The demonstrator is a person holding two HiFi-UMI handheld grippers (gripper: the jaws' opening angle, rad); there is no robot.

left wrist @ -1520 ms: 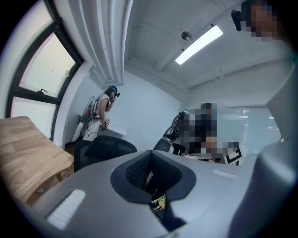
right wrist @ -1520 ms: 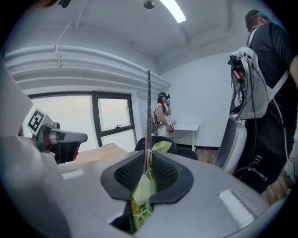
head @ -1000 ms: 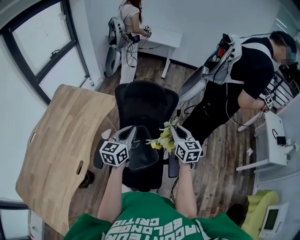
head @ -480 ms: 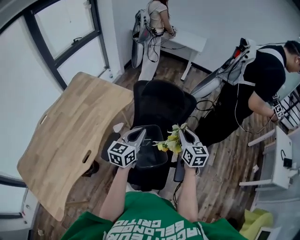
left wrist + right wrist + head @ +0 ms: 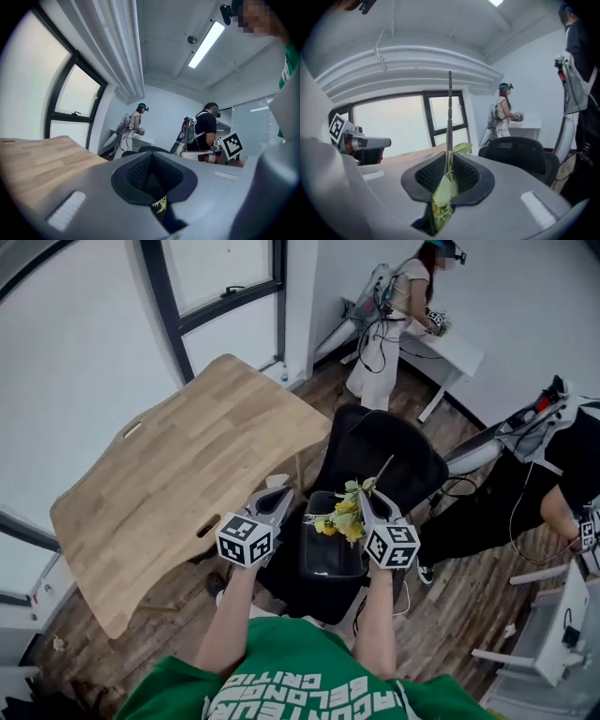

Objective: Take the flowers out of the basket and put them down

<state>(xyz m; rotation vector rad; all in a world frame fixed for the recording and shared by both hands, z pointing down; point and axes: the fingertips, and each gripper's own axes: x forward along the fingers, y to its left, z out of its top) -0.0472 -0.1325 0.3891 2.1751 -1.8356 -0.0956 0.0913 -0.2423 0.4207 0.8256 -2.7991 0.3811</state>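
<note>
The right tongs [image 5: 447, 180] are closed on the flowers [image 5: 341, 517]. The stem [image 5: 449, 108] stands straight up from between the ribbed pads, with pale green leaves pinched lower down in the gap. From the head view, the yellow blooms hang off the left side of these tongs, in the air above the front of the chair [image 5: 389, 460].

The left tongs [image 5: 278, 495] are closed too, on a thin dark strip with a small yellow mark, which seems to be the edge of the basket [image 5: 330, 557]. The dark basket hangs between the two tongs, over the chair's seat, and the blooms sit just above its rim and outside it.

The bench [image 5: 178, 484] lies left of the chair, with its top bare. Beyond the chair a person [image 5: 398, 306] stands at a white desk. Right of the chair is another person [image 5: 562, 474] in black.
</note>
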